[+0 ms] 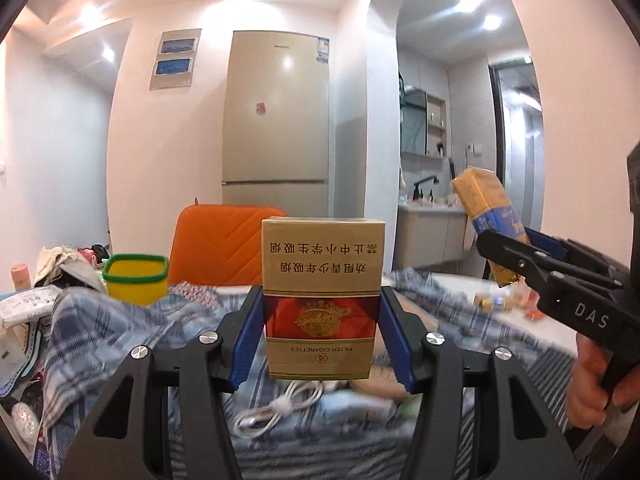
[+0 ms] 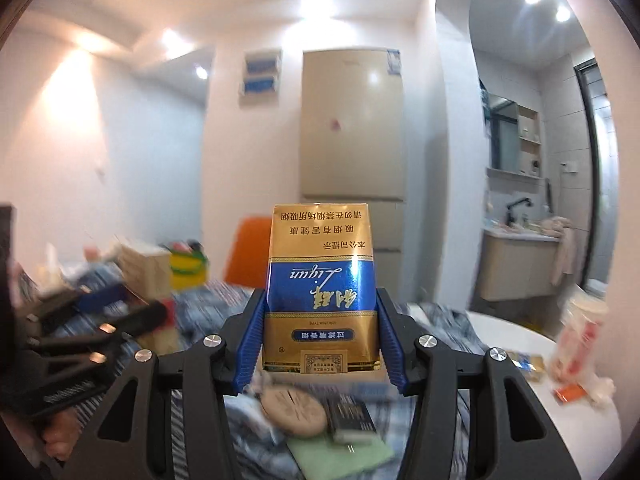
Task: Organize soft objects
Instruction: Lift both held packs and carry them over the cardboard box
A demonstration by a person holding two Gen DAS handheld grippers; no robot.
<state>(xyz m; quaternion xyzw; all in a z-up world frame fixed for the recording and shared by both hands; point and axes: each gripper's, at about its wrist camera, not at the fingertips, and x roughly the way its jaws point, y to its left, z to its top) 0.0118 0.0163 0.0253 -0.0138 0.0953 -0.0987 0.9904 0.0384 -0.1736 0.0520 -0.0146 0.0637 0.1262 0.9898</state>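
Left gripper (image 1: 320, 312) was clamped on a red-and-gold cigarette pack (image 1: 322, 300), blue pads pressed to both narrow sides, pack upright and printed upside down. The right gripper (image 2: 320, 320) likewise gripped a blue-and-gold cigarette pack (image 2: 322, 292), upright, held at its lower half. Both packs hung in the air above the plaid bedding (image 1: 120, 320), clear of it.

Risks, as judged: each pack was pinched only by its lower part, so a fast swing could pivot it between the pads or let it slide out onto the clutter below. Soft packs crush; more squeeze would dent them. In the left wrist view the right gripper's pack (image 1: 486, 216) sat close on the right, so bringing the two hands together could knock the packs.

Containers, left to right: a yellow bin with green rim (image 1: 135, 278) stood beyond the bedding, well apart from the left pack; its inside was not visible, contents unknown. A white round table (image 2: 532, 364) at right carried small packets and a wrapped bag; no bin seen there.
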